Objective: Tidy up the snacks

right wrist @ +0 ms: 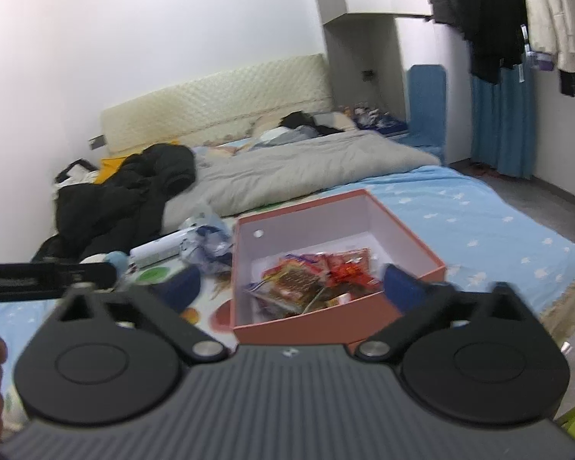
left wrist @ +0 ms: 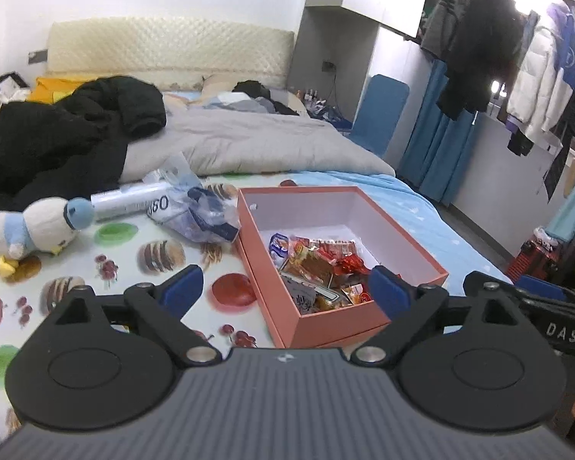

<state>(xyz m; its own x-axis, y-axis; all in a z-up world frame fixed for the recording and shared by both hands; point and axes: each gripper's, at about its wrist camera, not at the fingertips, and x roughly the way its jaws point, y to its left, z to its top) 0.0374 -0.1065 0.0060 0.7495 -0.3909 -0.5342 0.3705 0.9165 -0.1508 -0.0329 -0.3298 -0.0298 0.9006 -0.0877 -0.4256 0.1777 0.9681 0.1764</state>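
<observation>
A salmon-pink cardboard box (left wrist: 337, 326) (right wrist: 306, 326) with a white inside lies open on the bed. Several snack packets (left wrist: 318, 264) (right wrist: 314, 276) in red, orange and blue wrappers are piled at its near end. My left gripper (left wrist: 285, 285) hovers over the box's near left corner, open wide, with nothing pressed between its blue pads. My right gripper (right wrist: 291, 285) hangs just before the box's near wall, also open wide and holding nothing. Each gripper shows at the edge of the other's view: the right gripper (left wrist: 536, 295) and the left gripper (right wrist: 46, 272).
Left of the box lie a crumpled clear plastic bag (left wrist: 203, 211), a white tube (left wrist: 130, 201) and a plush toy (left wrist: 30, 230). A black jacket (left wrist: 69, 134) and grey duvet (left wrist: 249, 142) fill the far bed. The bed's edge drops right of the box; hanging clothes (left wrist: 517, 57) beyond.
</observation>
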